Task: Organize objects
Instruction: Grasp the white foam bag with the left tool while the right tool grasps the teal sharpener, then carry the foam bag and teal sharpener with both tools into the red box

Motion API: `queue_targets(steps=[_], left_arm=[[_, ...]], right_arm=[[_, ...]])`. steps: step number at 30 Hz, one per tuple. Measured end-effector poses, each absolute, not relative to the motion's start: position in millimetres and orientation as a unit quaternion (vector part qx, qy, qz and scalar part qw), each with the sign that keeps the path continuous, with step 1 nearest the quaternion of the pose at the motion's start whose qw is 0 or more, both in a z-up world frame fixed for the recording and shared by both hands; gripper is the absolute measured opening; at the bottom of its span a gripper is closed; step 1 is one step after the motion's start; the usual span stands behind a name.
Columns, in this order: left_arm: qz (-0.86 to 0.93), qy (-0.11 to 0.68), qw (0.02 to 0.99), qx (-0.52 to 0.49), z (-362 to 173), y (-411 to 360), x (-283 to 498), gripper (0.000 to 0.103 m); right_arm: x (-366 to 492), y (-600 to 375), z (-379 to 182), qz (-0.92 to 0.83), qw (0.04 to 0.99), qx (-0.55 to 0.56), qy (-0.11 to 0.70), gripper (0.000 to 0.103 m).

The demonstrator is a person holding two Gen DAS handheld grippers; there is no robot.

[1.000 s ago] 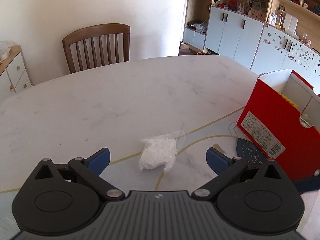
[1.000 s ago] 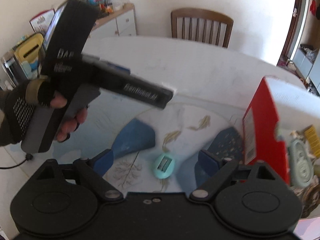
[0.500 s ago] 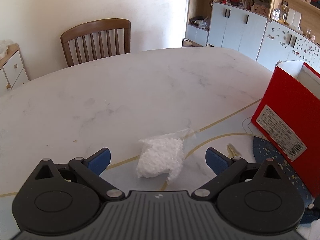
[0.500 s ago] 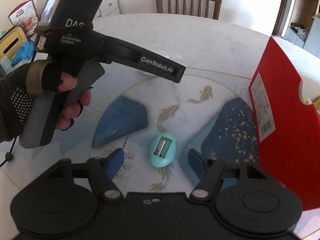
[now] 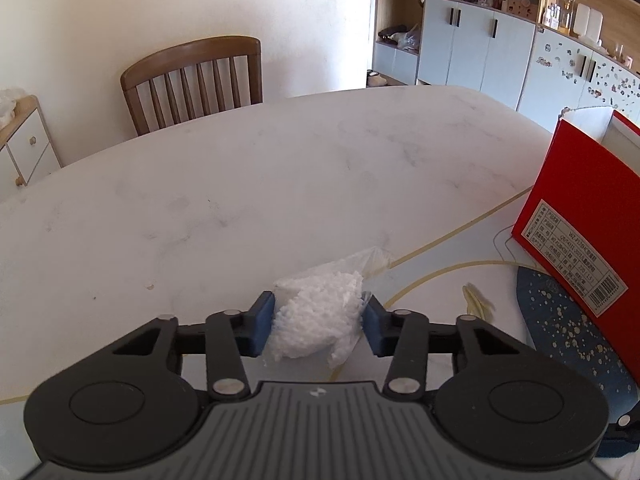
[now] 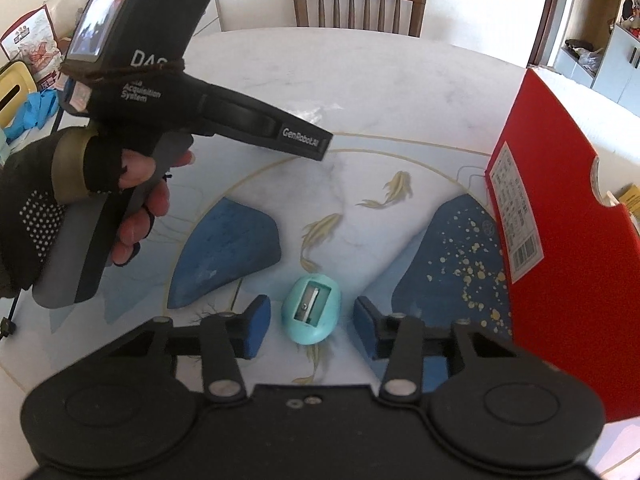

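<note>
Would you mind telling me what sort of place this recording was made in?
Most likely a home dining room: a large marble-look table with a wooden chair pulled up to it, and wall cabinets topped with shelves of bottles and knick-knacks.

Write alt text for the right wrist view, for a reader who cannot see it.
The right hand-held gripper is closing around a small teal pencil sharpener lying on a table with a blue and gold fish design; gaps still show at both pads. A gloved hand holds the left hand-held gripper's body at upper left, and an open red box stands at right.
</note>
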State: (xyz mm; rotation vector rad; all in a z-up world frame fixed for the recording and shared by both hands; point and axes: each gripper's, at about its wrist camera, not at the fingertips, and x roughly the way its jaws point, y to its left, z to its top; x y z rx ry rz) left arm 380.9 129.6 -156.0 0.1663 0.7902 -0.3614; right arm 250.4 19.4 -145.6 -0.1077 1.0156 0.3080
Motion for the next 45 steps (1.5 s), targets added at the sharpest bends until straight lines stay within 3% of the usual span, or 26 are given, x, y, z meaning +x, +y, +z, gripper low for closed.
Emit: queue_targets(steps=[4, 11, 45], left_arm=[[-0.169, 0.381, 0.905, 0.085, -152, 128, 380, 0.039], [-0.168, 0.376, 0.907, 0.090, -144, 130, 374, 0.033], [-0.203, 0.315, 0.926, 0.045, -13, 92, 254, 0.033]], right_arm=[[250, 19, -145, 0.148, 0.861, -0.051, 0.484, 0.031], [246, 18, -139, 0.153, 0.865, -0.053, 0.474, 0.031], [191, -75, -14, 0.166, 0.917, -0.044, 0.360, 0.030]])
